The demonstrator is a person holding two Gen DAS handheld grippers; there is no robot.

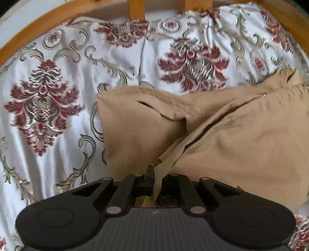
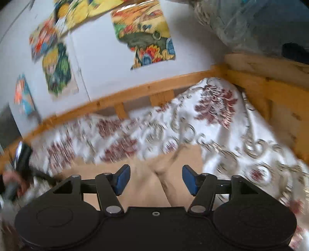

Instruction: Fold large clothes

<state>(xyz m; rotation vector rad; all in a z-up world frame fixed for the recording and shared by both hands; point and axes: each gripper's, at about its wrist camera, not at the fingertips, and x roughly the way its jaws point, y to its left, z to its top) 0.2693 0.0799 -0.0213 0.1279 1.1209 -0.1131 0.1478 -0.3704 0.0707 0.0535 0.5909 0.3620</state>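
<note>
A tan garment (image 1: 222,131) lies partly folded on a white bedspread with red and gold flowers (image 1: 58,86). My left gripper (image 1: 154,173) is shut on a pinched fold of the tan garment at its near edge; the cloth runs up between the fingers. In the right wrist view, my right gripper (image 2: 155,178) is open, its blue pads (image 2: 122,179) wide apart above the tan garment (image 2: 146,193), touching nothing. The other gripper shows blurred at the far left (image 2: 21,160).
A wooden bed frame (image 1: 135,7) runs along the far side of the bedspread and rises at the right (image 2: 270,90). Colourful posters (image 2: 143,36) hang on the white wall behind. The bedspread (image 2: 222,125) is rumpled.
</note>
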